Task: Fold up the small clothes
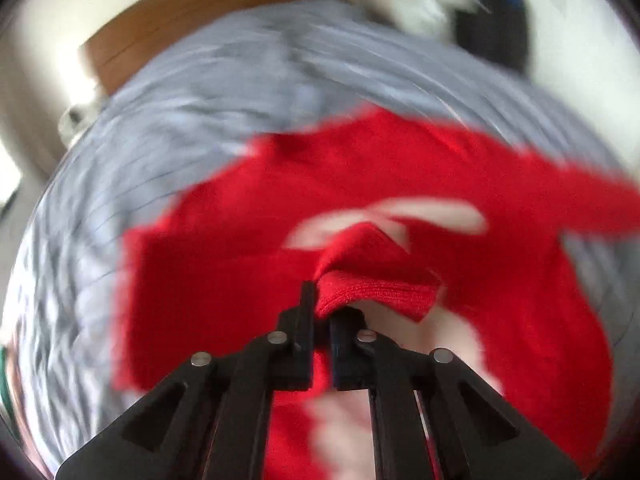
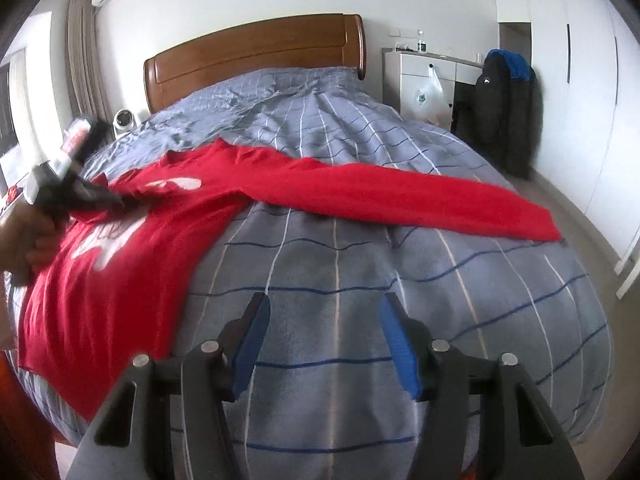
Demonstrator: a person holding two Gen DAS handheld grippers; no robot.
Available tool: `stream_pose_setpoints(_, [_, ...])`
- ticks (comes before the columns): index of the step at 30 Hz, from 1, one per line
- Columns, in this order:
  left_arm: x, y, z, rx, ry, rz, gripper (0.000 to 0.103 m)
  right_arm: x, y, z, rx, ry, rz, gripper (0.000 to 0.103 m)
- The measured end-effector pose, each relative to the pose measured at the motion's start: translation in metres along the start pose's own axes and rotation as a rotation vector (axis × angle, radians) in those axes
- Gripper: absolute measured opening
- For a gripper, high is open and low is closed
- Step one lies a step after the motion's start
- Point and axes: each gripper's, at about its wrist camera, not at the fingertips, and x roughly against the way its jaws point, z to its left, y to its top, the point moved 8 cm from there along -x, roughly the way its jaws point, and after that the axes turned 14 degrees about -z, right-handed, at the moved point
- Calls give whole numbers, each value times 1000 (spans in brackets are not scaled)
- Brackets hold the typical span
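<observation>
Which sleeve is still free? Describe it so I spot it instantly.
On the grey-blue checked bed lies a red shirt. Its long sleeve stretches flat toward the wardrobe side; the other cuff is pinched in the left tongs.

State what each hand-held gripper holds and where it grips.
The left hand-held gripper is shut on the red shirt, pinching a bunched ribbed edge, apparently a cuff. The right hand-held gripper is open over the bedspread, holding nothing.

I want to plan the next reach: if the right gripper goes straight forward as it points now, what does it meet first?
Probably the bedcover: the open right gripper points at bare cover. The red shirt lies left; its sleeve crosses farther on.
</observation>
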Motion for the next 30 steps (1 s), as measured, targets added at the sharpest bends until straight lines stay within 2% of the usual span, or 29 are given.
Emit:
stream_pose_setpoints(1, [13, 4, 38, 86, 45, -22, 4, 0, -1, -1, -2, 3, 2, 57])
stream_pose_setpoints(3, [30, 3, 99, 191, 148, -49, 4, 0, -1, 1, -9, 6, -4, 57])
stream_pose_setpoints(4, [43, -4, 144, 246, 243, -61, 4, 2, -1, 0, -14, 6, -8, 57])
stream_pose_setpoints(6, [59, -21, 204, 318, 384, -60, 4, 3, -1, -1, -23, 4, -9, 57])
stream_pose_setpoints(7, [69, -38, 241, 359, 479, -45, 4, 2, -2, -1, -27, 5, -6, 57])
stream_pose_setpoints(9, [79, -66, 280, 399, 591, -8, 4, -1, -3, 0, -28, 7, 6, 57])
stream_pose_setpoints(11, [83, -99, 308, 436, 660, 43, 3, -2, -4, 1, -20, 7, 12, 57])
stream_pose_setpoints(14, [76, -137, 324, 504, 670, 108, 3, -5, -7, 6, 3, 5, 23, 57])
stream_pose_setpoints(19, [72, -173, 339, 598, 726, 145, 2, -9, -15, 10, 27, -4, 53, 57])
stream_pose_setpoints(21, [69, -182, 346, 634, 726, 157, 2, -9, -16, 8, 22, -13, 56, 57])
stream_pose_setpoints(25, [66, -187, 344, 594, 712, 181, 2, -13, -20, 4, 9, -21, 74, 57])
stream_pose_setpoints(27, [68, -188, 343, 563, 712, 195, 10, -17, -23, 4, 5, -18, 90, 57])
stream_pose_setpoints(28, [75, -188, 343, 551, 726, 195, 25, -17, -23, 4, 3, -15, 95, 57])
stream_pose_setpoints(29, [85, -187, 345, 542, 756, 193, 52, -17, -22, 4, -3, -12, 96, 57])
stream_pose_setpoints(30, [100, -186, 347, 530, 799, 178, 62, -15, -20, 2, -18, -5, 101, 57])
